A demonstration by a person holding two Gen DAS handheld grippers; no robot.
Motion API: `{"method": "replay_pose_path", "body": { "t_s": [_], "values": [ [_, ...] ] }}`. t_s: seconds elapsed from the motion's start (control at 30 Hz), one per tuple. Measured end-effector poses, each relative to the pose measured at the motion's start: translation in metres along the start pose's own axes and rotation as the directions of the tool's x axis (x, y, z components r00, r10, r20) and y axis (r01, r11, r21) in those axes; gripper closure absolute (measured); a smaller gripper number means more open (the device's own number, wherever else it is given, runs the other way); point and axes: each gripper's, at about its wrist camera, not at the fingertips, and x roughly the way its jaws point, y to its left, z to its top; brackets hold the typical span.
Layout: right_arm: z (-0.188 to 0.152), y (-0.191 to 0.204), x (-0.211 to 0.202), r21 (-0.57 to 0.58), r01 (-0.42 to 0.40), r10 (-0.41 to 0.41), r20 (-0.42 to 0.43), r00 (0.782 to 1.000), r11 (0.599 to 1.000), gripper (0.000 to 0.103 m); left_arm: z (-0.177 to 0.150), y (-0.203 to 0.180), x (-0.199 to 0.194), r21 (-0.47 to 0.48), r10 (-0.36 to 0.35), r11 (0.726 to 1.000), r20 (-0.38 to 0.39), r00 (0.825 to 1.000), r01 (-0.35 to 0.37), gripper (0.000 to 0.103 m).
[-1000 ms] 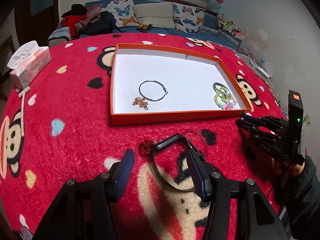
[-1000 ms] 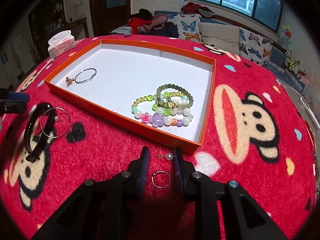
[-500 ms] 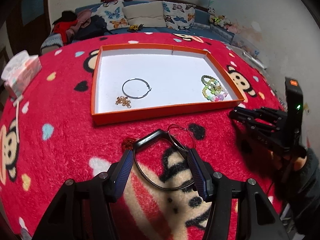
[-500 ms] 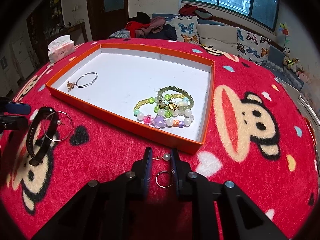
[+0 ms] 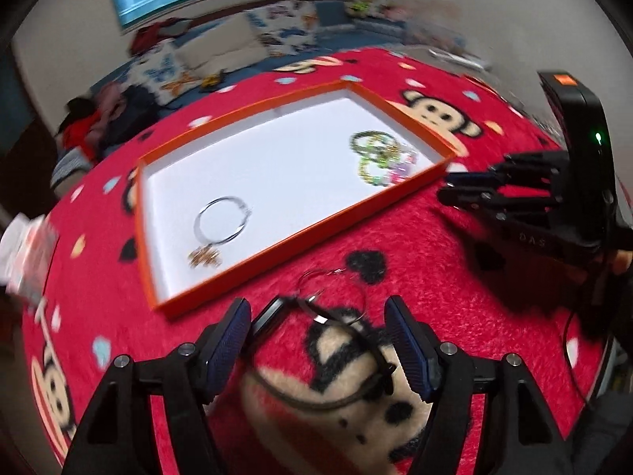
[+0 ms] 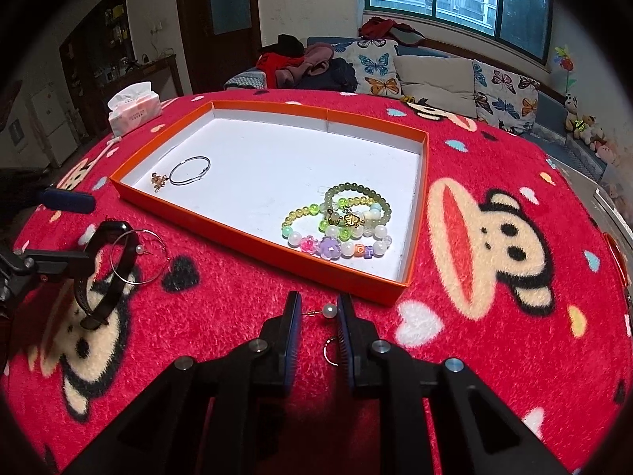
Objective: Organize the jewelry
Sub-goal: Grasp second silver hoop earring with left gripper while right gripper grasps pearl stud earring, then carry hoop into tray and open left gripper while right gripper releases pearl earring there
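Note:
An orange tray [image 6: 253, 237] [image 5: 300, 241] with a white floor holds a thin silver bangle [image 6: 190, 170] [image 5: 223, 219], a small gold charm [image 6: 158, 180] [image 5: 203, 255] and several bead bracelets [image 6: 340, 221] [image 5: 381, 156]. My left gripper [image 5: 318, 334] is open, its fingers either side of a black band [image 5: 316, 360] [image 6: 99, 277] and a hoop earring [image 5: 332, 291] [image 6: 136, 257] on the red blanket. My right gripper [image 6: 318, 328] is open with a narrow gap around a pearl stud [image 6: 328, 310]; a small ring [image 6: 332, 350] lies by its right finger.
A tissue pack [image 6: 134, 109] stands on the blanket beyond the tray's far left corner. A sofa with butterfly cushions [image 6: 435, 75] and piled clothes [image 6: 308, 63] lies behind. The right gripper body [image 5: 554, 198] shows at the right of the left wrist view.
My left gripper has moved forward and turned, so the band and hoop now sit between its fingers. My right gripper has edged forward, and the pearl stud now lies between its fingertips.

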Motion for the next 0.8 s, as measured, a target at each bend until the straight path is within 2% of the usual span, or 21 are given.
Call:
{"method": "replay_pose_path", "body": {
  "t_s": [0.1, 0.2, 0.37, 0.63, 0.8],
  "values": [
    [0.000, 0.000, 0.000, 0.005, -0.005, 0.005, -0.002, 1.000, 1.000, 0.083, 0.010, -0.004, 0.010, 0.073, -0.029, 0.997, -0.035, 0.999, 0.031, 0.029],
    [0.000, -0.001, 0.000, 0.012, -0.016, 0.016, -0.002, 1.000, 1.000, 0.083, 0.017, -0.006, 0.023, 0.114, -0.039, 0.992, -0.080, 0.996, 0.048, 0.029],
    [0.000, -0.002, -0.001, 0.019, -0.022, 0.022, 0.001, 1.000, 1.000, 0.083, 0.020, -0.009, 0.036, 0.164, -0.052, 0.984, -0.113, 0.992, 0.070, 0.029],
    [0.000, -0.002, -0.002, 0.019, -0.026, 0.026, 0.006, 1.000, 0.999, 0.083, 0.021, -0.009, 0.052, 0.192, -0.065, 0.977, -0.152, 0.986, 0.094, 0.032],
    [0.000, -0.003, -0.002, 0.020, -0.027, 0.027, 0.006, 1.000, 0.999, 0.082, 0.022, -0.007, 0.058, 0.207, -0.056, 0.974, -0.163, 0.985, 0.090, 0.040]
  ]
}}
